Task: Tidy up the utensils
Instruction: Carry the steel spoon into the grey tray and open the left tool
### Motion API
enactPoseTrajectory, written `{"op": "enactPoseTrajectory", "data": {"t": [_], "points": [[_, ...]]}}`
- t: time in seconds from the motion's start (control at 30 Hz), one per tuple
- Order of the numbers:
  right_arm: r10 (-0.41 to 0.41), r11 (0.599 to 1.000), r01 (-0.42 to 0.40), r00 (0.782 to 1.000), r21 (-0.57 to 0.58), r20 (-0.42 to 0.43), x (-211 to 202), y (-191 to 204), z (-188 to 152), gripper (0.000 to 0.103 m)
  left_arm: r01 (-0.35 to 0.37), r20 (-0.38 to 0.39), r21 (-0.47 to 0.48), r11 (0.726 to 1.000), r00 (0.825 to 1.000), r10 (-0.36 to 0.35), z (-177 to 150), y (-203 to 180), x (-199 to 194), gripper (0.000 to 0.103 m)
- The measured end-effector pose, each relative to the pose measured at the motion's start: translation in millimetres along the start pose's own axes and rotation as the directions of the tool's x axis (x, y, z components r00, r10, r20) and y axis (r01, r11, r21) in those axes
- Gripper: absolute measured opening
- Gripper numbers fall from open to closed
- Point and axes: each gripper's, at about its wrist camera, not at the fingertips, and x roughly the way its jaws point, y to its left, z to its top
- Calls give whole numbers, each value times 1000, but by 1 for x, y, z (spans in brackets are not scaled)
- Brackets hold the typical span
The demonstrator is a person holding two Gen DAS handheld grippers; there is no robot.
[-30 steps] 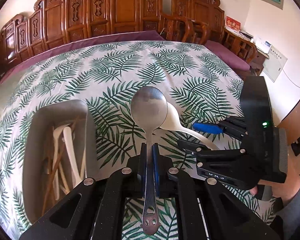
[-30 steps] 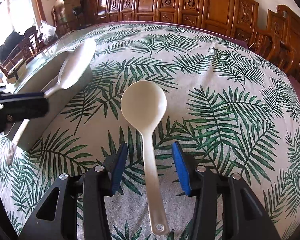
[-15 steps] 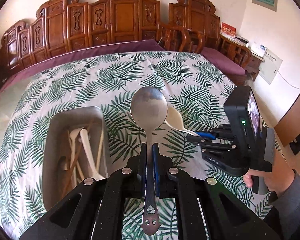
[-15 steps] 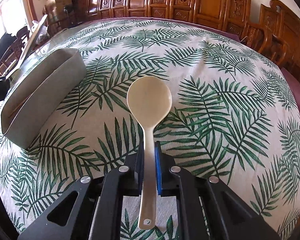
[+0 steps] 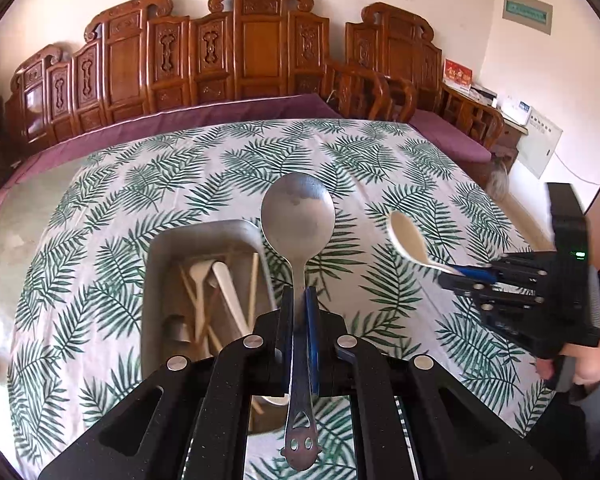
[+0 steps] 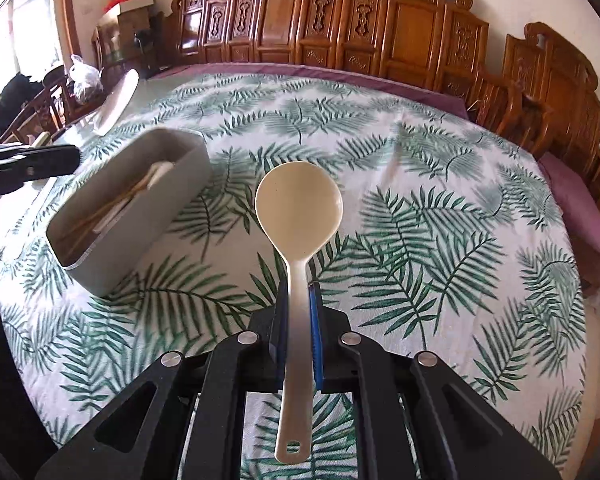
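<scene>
Metal spoon [image 5: 298, 216] gripped by closed jaws of left gripper [image 5: 299, 322], held up over grey box [image 5: 160, 280]. Cream spoon [image 6: 299, 204] gripped by right gripper [image 6: 299, 334], box on its left. Step judged: carrying. Next: spoons lowered into box, jaws opened.

Your left gripper [image 5: 298, 312] pinches the handle of a round-bowled stainless steel spoon [image 5: 298, 216] above the grey rectangular utensil bin [image 5: 156, 280]. To its right, your right gripper [image 5: 470, 274] holds a cream plastic spoon [image 5: 408, 238] over the palm-leaf tablecloth [image 5: 380, 152].
</scene>
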Motion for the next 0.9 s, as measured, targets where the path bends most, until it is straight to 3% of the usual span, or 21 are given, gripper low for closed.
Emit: {"op": "enactPoseTrajectory", "data": {"t": [0.23, 0.43, 0.9], "points": [[6, 1000, -4, 999, -29, 51, -21, 21, 25, 11, -3, 4, -23, 1000, 1000, 3, 1, 28, 13, 5], [39, 998, -34, 997, -58, 74, -23, 45, 41, 11, -12, -26, -97, 995, 1000, 10, -5, 60, 33, 5], [90, 994, -86, 995, -72, 43, -2, 87, 51, 11, -53, -118, -135, 989, 992, 37, -22, 89, 69, 5]]}}
